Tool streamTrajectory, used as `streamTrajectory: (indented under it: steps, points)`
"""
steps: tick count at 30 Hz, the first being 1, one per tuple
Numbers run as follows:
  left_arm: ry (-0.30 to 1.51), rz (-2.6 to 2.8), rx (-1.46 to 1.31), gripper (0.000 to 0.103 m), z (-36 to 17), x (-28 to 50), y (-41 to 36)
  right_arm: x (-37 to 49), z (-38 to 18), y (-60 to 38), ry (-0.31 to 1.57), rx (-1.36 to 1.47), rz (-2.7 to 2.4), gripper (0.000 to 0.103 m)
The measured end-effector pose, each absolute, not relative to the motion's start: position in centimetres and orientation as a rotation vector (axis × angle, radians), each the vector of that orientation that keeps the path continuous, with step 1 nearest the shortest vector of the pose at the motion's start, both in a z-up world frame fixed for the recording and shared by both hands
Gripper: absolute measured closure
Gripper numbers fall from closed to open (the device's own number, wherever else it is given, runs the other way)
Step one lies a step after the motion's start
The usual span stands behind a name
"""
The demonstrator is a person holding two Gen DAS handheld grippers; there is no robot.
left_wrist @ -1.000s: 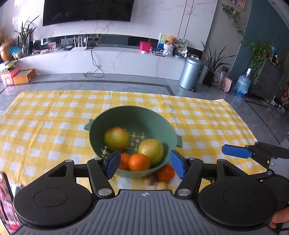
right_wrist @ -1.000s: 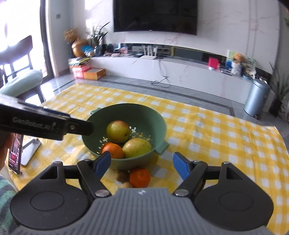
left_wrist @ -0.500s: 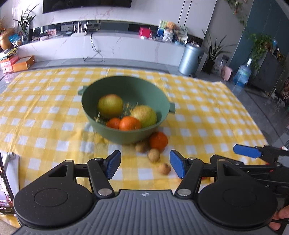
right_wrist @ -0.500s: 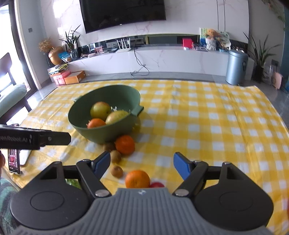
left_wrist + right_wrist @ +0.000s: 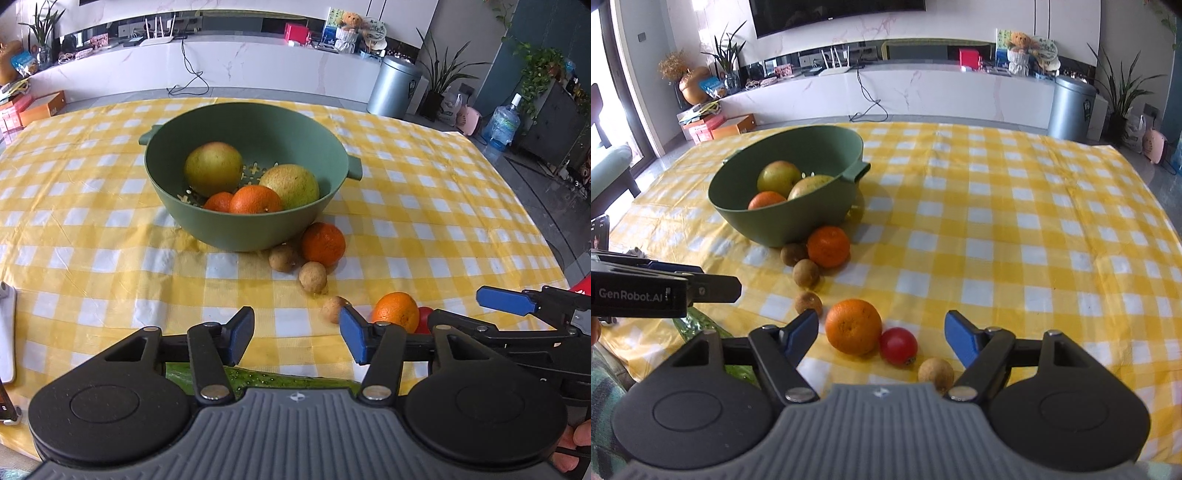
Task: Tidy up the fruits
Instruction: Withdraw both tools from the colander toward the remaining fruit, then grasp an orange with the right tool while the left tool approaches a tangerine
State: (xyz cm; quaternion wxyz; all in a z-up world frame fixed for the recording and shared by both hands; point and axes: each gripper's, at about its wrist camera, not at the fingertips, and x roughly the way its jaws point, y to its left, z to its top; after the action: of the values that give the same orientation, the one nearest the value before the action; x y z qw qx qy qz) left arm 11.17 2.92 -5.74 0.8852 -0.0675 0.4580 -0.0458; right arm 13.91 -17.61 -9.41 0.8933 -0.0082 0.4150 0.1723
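Observation:
A green bowl (image 5: 155,177) (image 5: 783,225) on the yellow checked cloth holds two yellow-green fruits and two oranges. In front of it lie an orange (image 5: 323,243), three small brown fruits (image 5: 313,277), a second orange (image 5: 854,326), a red tomato (image 5: 898,346) and another brown fruit (image 5: 936,373). A cucumber (image 5: 266,378) lies under my left gripper (image 5: 297,332), whose jaws are closing over bare cloth with nothing between them. My right gripper (image 5: 882,332) is closing too; the second orange and the tomato lie between its fingers, with the pads apart from them.
A white stand (image 5: 7,332) with a phone sits at the cloth's left edge. The cloth's right edge (image 5: 546,258) drops off to the floor. Each gripper shows in the other's view, close beside it. A bin and a low cabinet stand far behind.
Both grippers have sunk and tipped downward toward the near cloth. The bowl has slid up in both views and the loose fruit has come into sight. Both pairs of jaws stand narrower.

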Motion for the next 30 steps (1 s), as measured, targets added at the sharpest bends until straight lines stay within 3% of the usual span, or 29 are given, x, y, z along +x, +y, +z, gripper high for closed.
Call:
streamTrajectory:
  steps: [9,19,30]
  points:
    - [0.982,-0.109,-0.127,0.044,-7.0,12.2,2.4,14.6,-10.4,-16.4,0.881,-0.046,0.425,0.051]
    - [1.016,-0.129,-0.096,0.045,-7.6,12.8,2.3,15.6,-11.8,-14.7,0.871,-0.141,0.48,0.052]
    - [1.029,-0.125,-0.124,0.044,-8.0,13.6,2.3,16.0,-13.1,-14.0,0.872,-0.191,0.499,0.06]
